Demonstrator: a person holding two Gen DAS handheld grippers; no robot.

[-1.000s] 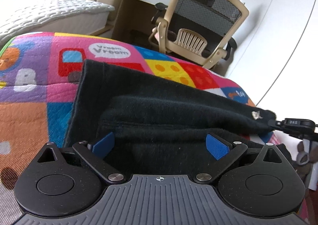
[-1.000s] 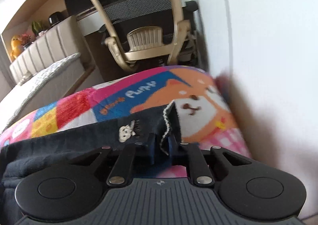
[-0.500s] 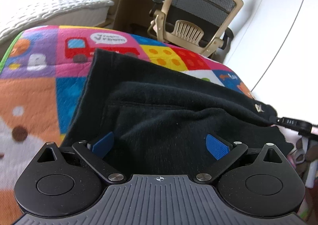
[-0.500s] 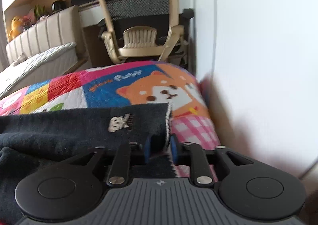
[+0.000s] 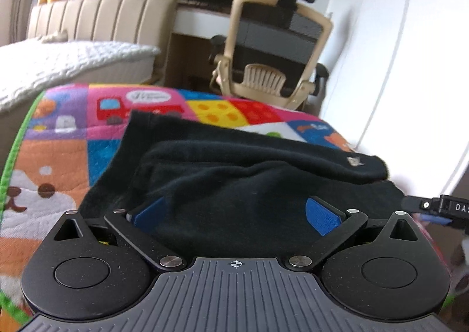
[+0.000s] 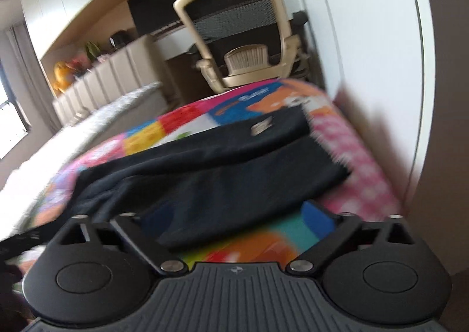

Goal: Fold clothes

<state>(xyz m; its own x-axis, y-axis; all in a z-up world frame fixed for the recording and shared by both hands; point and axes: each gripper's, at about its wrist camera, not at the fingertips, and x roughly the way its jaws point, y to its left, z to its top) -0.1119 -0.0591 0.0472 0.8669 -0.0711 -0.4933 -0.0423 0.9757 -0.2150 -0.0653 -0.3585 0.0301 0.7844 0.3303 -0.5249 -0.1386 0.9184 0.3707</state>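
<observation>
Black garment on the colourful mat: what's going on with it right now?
A person with a gripper in each hand is folding a black garment on a patchwork play mat. The garment lies folded over on itself, its small white logo on the upper layer. The right gripper has just been opening its jaws, which now stand wide with nothing pinched. The left gripper is open too, over the near edge of the cloth.
</observation>
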